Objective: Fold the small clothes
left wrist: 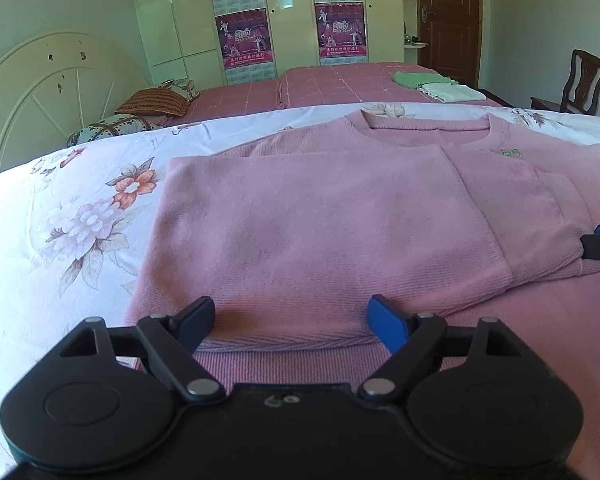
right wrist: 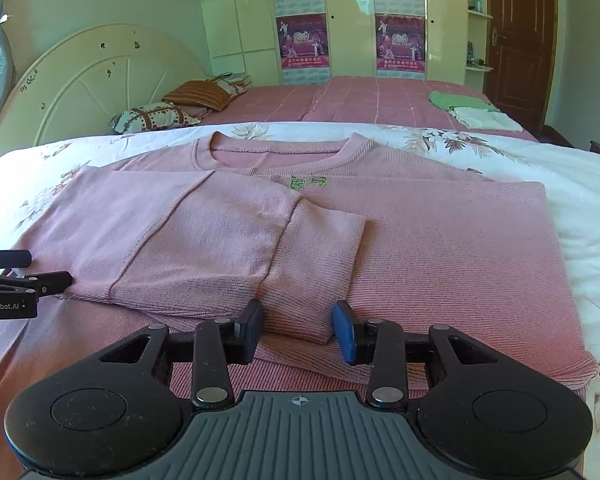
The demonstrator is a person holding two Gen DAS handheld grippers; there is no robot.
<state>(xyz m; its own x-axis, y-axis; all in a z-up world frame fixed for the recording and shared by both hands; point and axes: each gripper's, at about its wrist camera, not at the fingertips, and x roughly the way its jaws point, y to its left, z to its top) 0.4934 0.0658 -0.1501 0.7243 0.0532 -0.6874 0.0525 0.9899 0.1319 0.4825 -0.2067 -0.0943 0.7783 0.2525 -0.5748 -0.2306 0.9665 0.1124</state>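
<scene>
A pink knit sweater (left wrist: 320, 220) lies flat on the floral bedsheet (left wrist: 60, 240), collar away from me, its left side folded over the middle. My left gripper (left wrist: 291, 318) stands wide open at the near hem of that folded flap, both fingers resting on the knit and nothing pinched. In the right wrist view the sweater (right wrist: 440, 248) has a sleeve laid across its front. The sleeve cuff (right wrist: 312, 280) lies flat between the fingers of my right gripper (right wrist: 298, 322), which is partly open and does not squeeze it. Each gripper shows at the edge of the other's view.
Folded green (right wrist: 456, 101) and white (right wrist: 484, 119) clothes lie on the pink bedspread beyond. Pillows (right wrist: 156, 117) sit by the round headboard (right wrist: 100, 80) at left. A wardrobe, a brown door (left wrist: 448, 16) and a wooden chair (left wrist: 580, 80) stand behind.
</scene>
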